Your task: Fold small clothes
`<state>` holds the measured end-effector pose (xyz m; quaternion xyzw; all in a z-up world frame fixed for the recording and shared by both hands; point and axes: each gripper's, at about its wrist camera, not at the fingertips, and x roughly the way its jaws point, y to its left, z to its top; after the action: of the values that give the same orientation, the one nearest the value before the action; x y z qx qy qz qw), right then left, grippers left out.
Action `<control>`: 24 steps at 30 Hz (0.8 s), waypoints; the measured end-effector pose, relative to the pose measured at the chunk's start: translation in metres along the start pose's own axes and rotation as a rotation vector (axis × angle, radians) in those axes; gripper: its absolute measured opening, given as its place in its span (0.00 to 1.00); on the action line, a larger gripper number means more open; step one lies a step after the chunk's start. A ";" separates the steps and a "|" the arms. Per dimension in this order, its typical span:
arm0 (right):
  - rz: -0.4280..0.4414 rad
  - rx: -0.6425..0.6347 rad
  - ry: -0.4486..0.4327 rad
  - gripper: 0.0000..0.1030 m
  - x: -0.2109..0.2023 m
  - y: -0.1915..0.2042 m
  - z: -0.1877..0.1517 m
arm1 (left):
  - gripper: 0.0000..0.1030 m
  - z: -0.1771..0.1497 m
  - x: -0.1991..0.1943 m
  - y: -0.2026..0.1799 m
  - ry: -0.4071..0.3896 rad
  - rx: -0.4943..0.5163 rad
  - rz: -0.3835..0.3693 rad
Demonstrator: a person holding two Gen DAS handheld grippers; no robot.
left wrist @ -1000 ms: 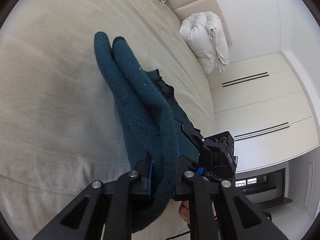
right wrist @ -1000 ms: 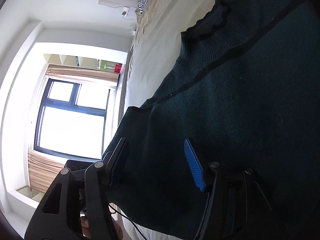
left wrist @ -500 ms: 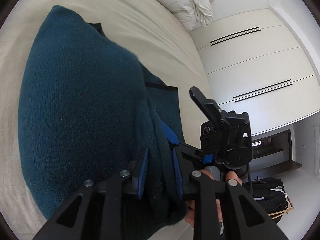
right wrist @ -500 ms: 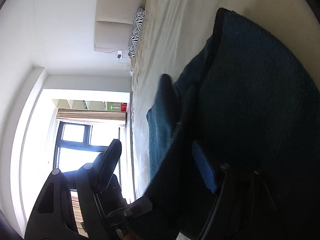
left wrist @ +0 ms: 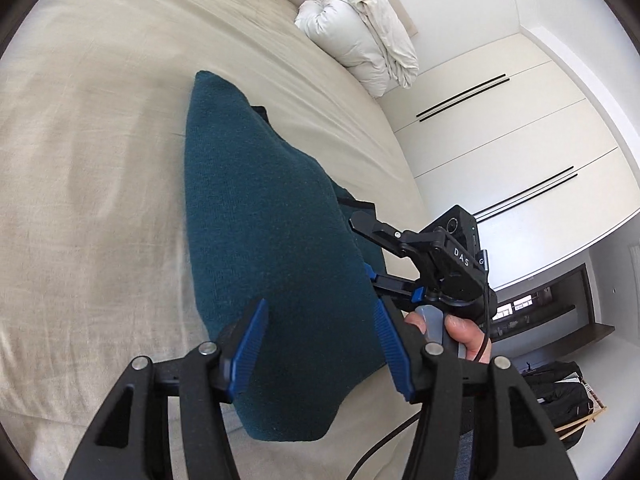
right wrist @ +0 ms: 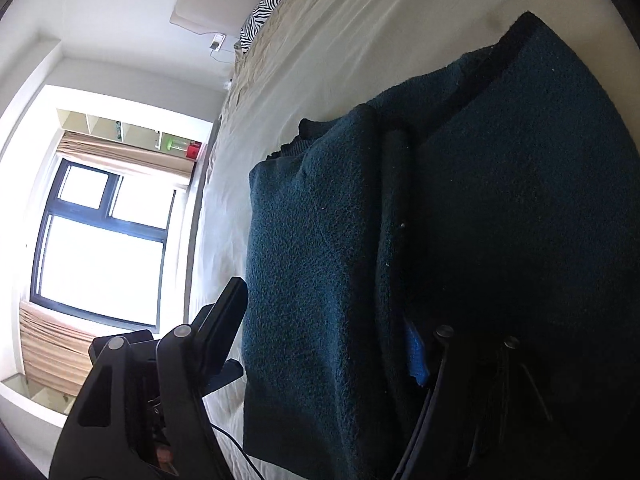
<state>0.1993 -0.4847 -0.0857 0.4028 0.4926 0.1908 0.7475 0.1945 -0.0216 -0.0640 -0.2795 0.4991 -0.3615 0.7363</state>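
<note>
Left wrist view first, asks my helper: what fills it?

Me: The beige bed (left wrist: 100, 160), lying under the teal sweater (left wrist: 260, 240) on every side. The sweater is folded into a long, thick bundle flat on the sheet, running away from me.

Helper: And beyond the sweater?

Me: White wardrobe doors (left wrist: 520, 140) off to its right, and a rolled white duvet (left wrist: 360, 40) past its far end. The right wrist view shows a zebra pillow (right wrist: 268, 12), further off than the sweater's collar.

Helper: Your left gripper (left wrist: 320, 306)?

Me: Spread, its jaws having just been opening. It sits over the sweater's near end. The knit lies between the blue pads (left wrist: 248, 340), but neither pad presses on it.

Helper: The right gripper (right wrist: 324, 312)?

Me: At the sweater's right edge, held by my hand (left wrist: 460, 332). Its jaws have just been closing, yet they stand apart. One finger is beside the folded layer, the other is tucked into a crease, and nothing is pinched.
</note>
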 end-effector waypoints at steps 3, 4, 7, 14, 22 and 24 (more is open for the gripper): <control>-0.137 -0.065 0.012 0.31 0.011 0.013 0.003 | 0.56 -0.002 0.005 0.002 -0.005 -0.011 0.001; -0.181 -0.098 0.010 0.26 0.014 0.018 0.001 | 0.56 -0.003 0.007 0.000 -0.008 -0.008 0.003; -0.303 -0.207 -0.009 0.15 0.010 0.032 -0.001 | 0.56 -0.001 0.013 -0.007 -0.009 0.002 0.015; -0.324 -0.257 -0.126 0.12 -0.052 0.039 -0.012 | 0.56 0.004 0.023 -0.026 0.004 0.032 0.005; -0.344 -0.209 -0.182 0.12 -0.106 0.008 -0.009 | 0.56 0.002 0.038 -0.050 0.034 0.098 -0.001; -0.355 -0.178 -0.197 0.12 -0.116 -0.007 -0.010 | 0.56 0.001 0.043 -0.054 0.045 0.110 -0.001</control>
<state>0.1386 -0.5639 -0.0250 0.2589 0.4618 0.0589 0.8463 0.1918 -0.0884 -0.0449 -0.2307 0.4950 -0.3948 0.7388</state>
